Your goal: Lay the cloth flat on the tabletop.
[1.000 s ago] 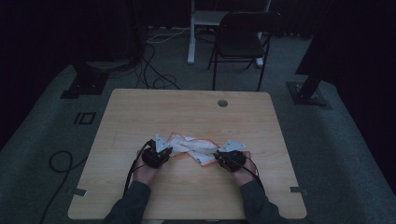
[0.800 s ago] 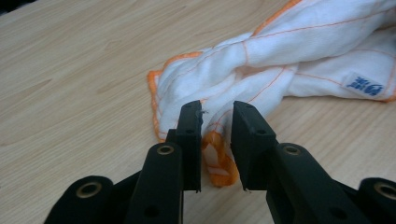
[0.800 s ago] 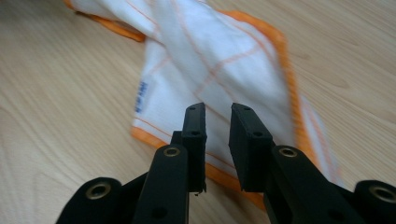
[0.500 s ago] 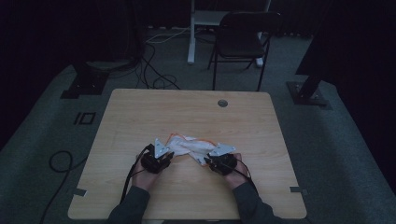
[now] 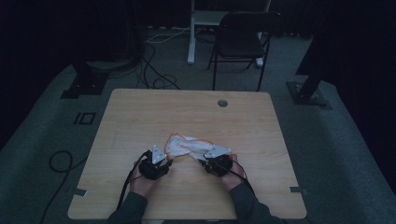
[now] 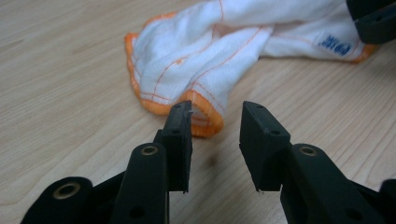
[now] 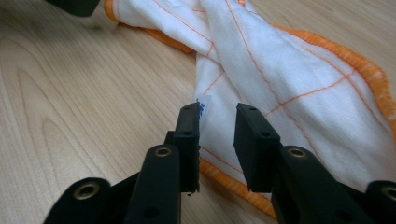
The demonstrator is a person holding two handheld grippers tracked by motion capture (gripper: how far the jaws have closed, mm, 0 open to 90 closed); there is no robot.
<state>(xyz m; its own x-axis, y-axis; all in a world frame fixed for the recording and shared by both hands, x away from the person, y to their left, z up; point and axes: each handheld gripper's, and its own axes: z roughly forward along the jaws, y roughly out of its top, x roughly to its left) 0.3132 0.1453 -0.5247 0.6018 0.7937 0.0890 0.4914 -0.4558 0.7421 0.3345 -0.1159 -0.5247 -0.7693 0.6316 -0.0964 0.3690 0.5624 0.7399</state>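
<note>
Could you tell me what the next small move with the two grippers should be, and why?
Probably draw both back: the left gripper and right gripper have just been opening, their jaws stand apart, and the cloth lies bunched on the table.

There's a small white label (image 6: 335,43) with blue print sewn on the white cloth (image 6: 196,60) at its orange hem, on the far right in the left gripper view. The blue marks are too blurred to read.
</note>
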